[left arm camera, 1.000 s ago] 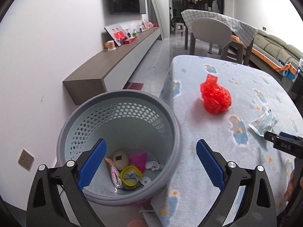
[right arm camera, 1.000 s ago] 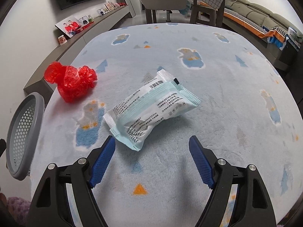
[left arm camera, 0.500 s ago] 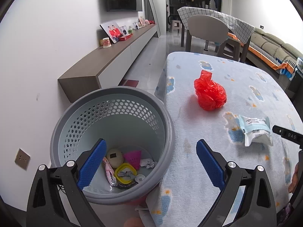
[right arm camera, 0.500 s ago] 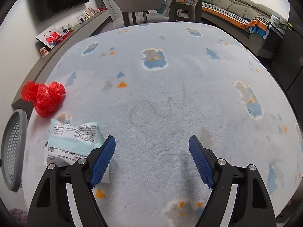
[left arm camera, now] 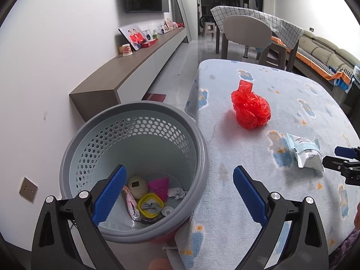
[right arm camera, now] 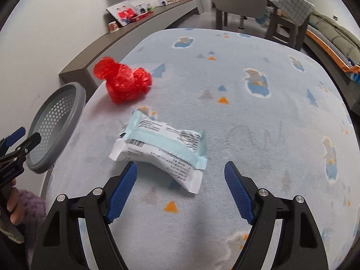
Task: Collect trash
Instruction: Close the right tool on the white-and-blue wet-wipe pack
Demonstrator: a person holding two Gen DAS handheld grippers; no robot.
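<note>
A white and pale blue wrapper packet (right arm camera: pixel 159 148) lies on the fleece-covered table (right arm camera: pixel 247 117), just ahead of my open, empty right gripper (right arm camera: pixel 181 189). It also shows in the left wrist view (left arm camera: pixel 303 153). A crumpled red plastic bag (right arm camera: pixel 122 82) lies further left on the table, also in the left wrist view (left arm camera: pixel 250 108). My left gripper (left arm camera: pixel 177 193) is open and empty above the grey perforated bin (left arm camera: pixel 74 148), which holds several pieces of trash (left arm camera: pixel 148 198). The bin's rim (right arm camera: pixel 65 121) stands at the table's left edge.
A long low wall shelf (left arm camera: pixel 135 67) with photos and small items runs along the left wall. A grey chair (left arm camera: pixel 247 36) and a checked-cloth table stand behind the table. A sofa (left arm camera: pixel 326 51) is at the far right.
The right gripper has swung back left, so the packet now lies centred ahead of its fingers. The left view has shifted slightly; the bin and red bag stay in place.
</note>
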